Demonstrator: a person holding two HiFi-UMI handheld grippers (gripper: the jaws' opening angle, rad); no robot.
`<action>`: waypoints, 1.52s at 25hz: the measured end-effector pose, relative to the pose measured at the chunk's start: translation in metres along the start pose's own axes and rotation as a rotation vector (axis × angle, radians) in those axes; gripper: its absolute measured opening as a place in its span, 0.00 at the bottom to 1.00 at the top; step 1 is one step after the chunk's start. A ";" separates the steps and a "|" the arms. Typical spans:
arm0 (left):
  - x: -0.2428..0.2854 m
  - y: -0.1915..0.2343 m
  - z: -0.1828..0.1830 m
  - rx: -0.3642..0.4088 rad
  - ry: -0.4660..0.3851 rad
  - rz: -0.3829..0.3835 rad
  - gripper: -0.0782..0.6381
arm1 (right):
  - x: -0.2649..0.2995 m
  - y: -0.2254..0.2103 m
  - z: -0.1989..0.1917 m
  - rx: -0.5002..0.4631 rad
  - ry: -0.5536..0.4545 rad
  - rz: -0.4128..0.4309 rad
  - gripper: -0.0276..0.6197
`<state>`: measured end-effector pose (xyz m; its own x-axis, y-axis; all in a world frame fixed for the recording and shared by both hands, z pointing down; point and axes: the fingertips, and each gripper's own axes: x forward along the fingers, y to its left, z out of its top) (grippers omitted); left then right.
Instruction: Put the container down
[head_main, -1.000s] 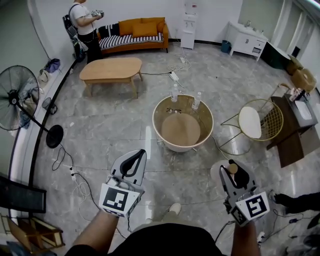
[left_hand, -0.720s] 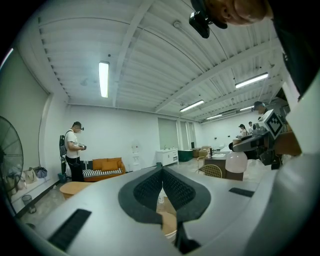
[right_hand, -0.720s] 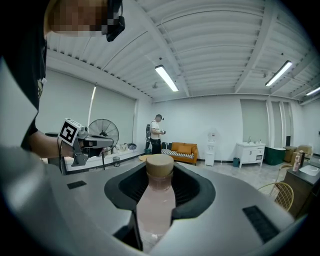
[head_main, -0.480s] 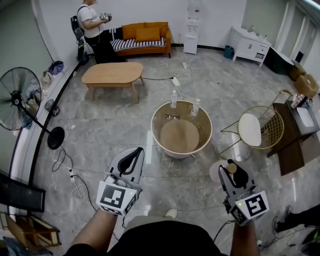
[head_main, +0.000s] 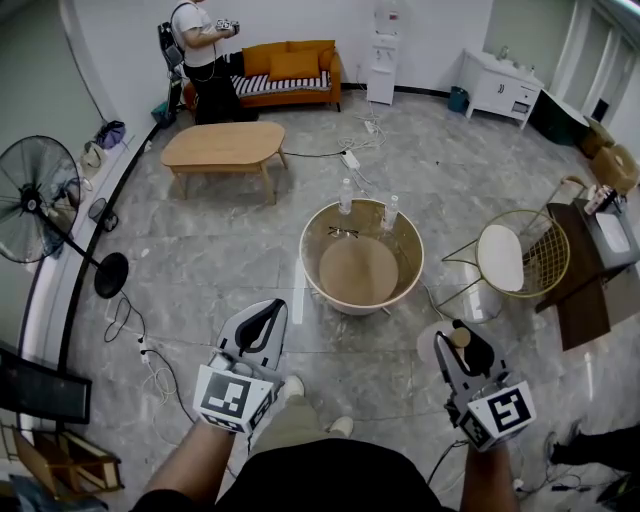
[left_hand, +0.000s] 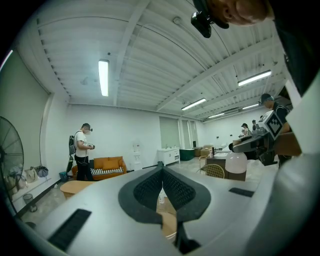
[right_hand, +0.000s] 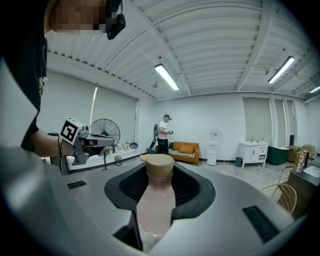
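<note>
- Grey marble floor (head_main: 200, 260) all around me, with cables trailing across it. It's a big open room: orange sofa (head_main: 285, 70) at the far wall, a wooden coffee table (head_main: 222, 145) in front of it, and a person (head_main: 205, 55) standing by the sofa.
- Standing fan (head_main: 35, 200) off to my left, wire chair (head_main: 520, 250) to my right.
- Straight ahead, well apart from me, is the round table (head_main: 304, 250). It looks glass-topped, and two bottles (head_main: 345, 197) stand at its far edge.
- Right gripper (head_main: 462, 338): jaws fairly wide and clamped on the container (right_hand: 156, 202). It has a pale body and sits upright, its tan cap poking up past the jaw tips.
- Left gripper (head_main: 262, 322): jaws pressed together, nothing in them.
- So the container is up in the air in my right grip, over bare floor. I'd call this the carrying stage, with the put-down not yet begun.
- Next, I reckon I close the gap to the round table and bring the container over a bare patch clear of those bottles. Then I lower it level until the base sits, and let go.
</note>
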<state>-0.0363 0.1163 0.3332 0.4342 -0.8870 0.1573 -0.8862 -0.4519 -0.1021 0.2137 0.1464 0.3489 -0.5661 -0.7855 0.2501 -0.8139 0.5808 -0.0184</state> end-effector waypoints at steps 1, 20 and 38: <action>0.004 0.000 -0.001 0.002 0.002 -0.004 0.13 | 0.002 -0.002 -0.001 0.001 0.004 -0.001 0.27; 0.093 0.056 0.002 0.031 -0.011 -0.095 0.13 | 0.086 -0.031 0.020 0.012 -0.011 -0.072 0.27; 0.149 0.094 0.002 0.039 -0.031 -0.100 0.13 | 0.156 -0.056 0.027 -0.006 0.004 -0.105 0.27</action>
<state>-0.0542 -0.0588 0.3448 0.5258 -0.8393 0.1383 -0.8313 -0.5415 -0.1255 0.1678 -0.0142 0.3625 -0.4770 -0.8415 0.2538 -0.8681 0.4963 0.0139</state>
